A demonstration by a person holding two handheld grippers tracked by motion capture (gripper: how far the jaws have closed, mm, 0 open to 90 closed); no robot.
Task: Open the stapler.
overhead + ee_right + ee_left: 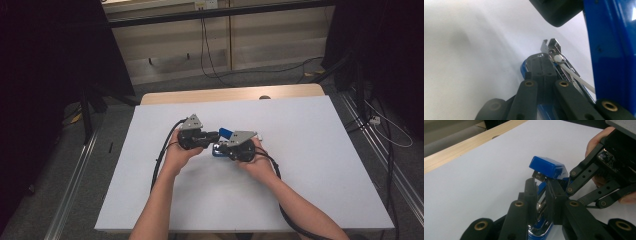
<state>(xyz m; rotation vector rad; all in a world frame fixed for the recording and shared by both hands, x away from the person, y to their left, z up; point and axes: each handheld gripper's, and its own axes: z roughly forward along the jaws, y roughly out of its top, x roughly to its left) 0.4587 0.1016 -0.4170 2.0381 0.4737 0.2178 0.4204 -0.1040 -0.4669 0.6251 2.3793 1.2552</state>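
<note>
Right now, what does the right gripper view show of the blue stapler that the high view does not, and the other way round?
The right gripper view shows the stapler's opened inside: the metal staple channel, its spring and a white rod, with the right gripper shut on the base. The high view shows the whole white table, both forearms, the left gripper at the stapler's raised top and the floor cables. Both show the blue stapler and the white surface.
</note>
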